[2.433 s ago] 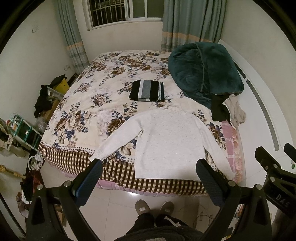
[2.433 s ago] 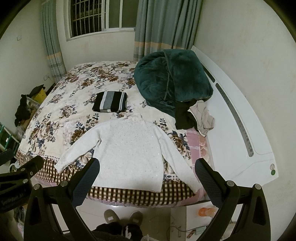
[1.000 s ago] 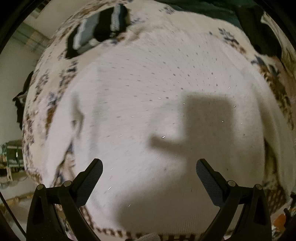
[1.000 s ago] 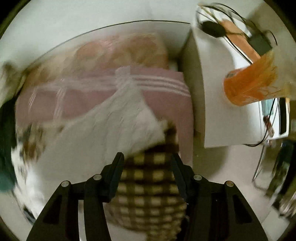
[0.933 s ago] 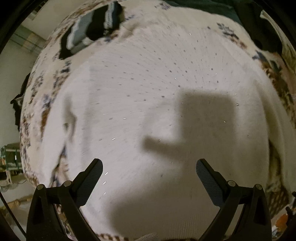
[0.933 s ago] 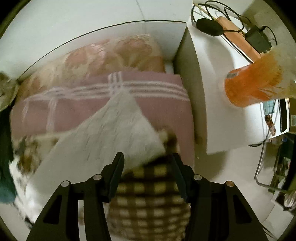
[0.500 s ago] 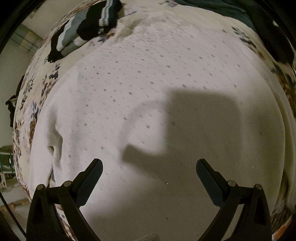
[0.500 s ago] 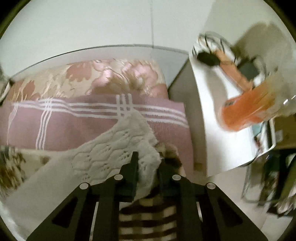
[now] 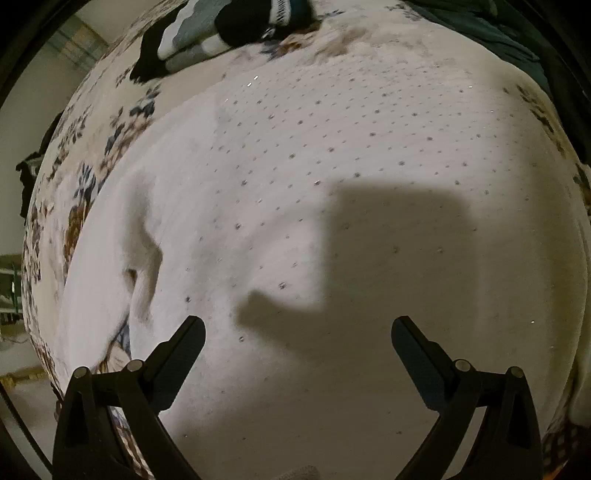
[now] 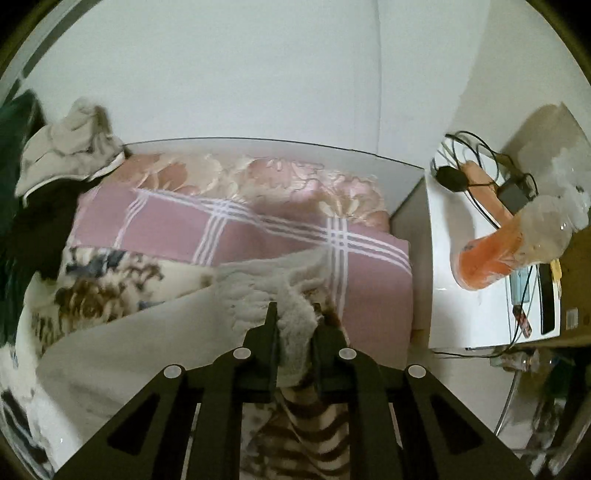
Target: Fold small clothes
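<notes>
A white knit sweater (image 9: pixel 332 184) lies spread flat on the floral bedspread and fills the left wrist view. My left gripper (image 9: pixel 297 343) is open and hovers close above the sweater's body, casting a shadow on it. In the right wrist view my right gripper (image 10: pixel 295 317) is shut on the cuff of the sweater's right sleeve (image 10: pixel 258 291) at the corner of the bed. The sleeve runs off to the lower left.
A folded black, grey and white striped garment (image 9: pixel 221 33) lies beyond the sweater. A dark green blanket (image 9: pixel 491 29) is at the far right. A pink checked sheet (image 10: pixel 229 236), a beige cloth (image 10: pixel 66 140) and a white bedside cabinet (image 10: pixel 476 280) with an orange bottle and cables show to the right.
Both grippers dropped from a high view of the bed down to the sweater. The right jaws closed on the sleeve cuff. The left gripper moved closer over the sweater's body and stayed open.
</notes>
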Available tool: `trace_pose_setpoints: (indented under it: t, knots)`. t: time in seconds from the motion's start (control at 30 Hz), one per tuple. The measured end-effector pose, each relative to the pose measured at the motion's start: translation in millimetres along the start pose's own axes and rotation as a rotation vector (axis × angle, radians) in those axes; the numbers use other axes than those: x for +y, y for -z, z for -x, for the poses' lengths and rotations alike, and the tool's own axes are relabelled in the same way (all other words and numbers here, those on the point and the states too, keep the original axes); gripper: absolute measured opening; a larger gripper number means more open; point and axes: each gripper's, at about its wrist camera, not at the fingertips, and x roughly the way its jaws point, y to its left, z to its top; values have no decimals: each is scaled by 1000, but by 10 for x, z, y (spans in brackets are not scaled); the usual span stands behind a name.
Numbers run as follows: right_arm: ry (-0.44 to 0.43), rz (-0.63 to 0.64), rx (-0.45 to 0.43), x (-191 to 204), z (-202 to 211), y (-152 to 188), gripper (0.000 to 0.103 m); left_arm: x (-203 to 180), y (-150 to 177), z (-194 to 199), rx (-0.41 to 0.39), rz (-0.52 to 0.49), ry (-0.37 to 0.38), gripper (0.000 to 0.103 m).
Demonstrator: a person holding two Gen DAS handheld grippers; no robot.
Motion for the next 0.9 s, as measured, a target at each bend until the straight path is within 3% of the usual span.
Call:
trace_pose_setpoints:
  t: [0.07,0.13,0.2,0.27,0.33,0.37,0.43,0.57,0.67,0.73,0.8,0.87,0.9]
  knots:
    - [9,5,20,-29,-37,-10,15,51,11,-30,10,6,1,103]
    - [147,-24,33,-152,-156,-53,15,102,26,-42,10,9,3,103]
    - [222,-73,47,-323,-251,-94,15,123,43,-35,6,6,1,103]
    - [226,-90,63,-405,-294,-105,15,148,49,-37,2,0,-2,103]
    - [172,-83,91,-423,-297,-103,25,158,62,-47,-1,-7,-7,103]
    - [159,-79,99,-406,-282,-89,38,152,74,-52,0,-10,-8,103]
    - [33,-121,113,-430,-255,-43,55,137,87,-64,6,-15,-7,103]
    - [-139,-215,254,-420,-505,62,58,64,124,-60,4,-38,-5,103]
    - [-177,-334,381,-492,-866,205,58,-24,144,-40,-4,-65,-4,103]
    - [-189,-422,383,-582,-1031,269,58,-77,155,-32,-8,-81,-5,103]
    - [-150,-458,303,-651,-1073,237,49,-111,162,-34,-11,-91,-6,103]
    - [-84,-451,199,-664,-1013,147,22,-136,165,-42,-13,-96,-8,103]
    - [-58,-433,169,-650,-984,100,15,-138,165,-47,-14,-96,-10,103]
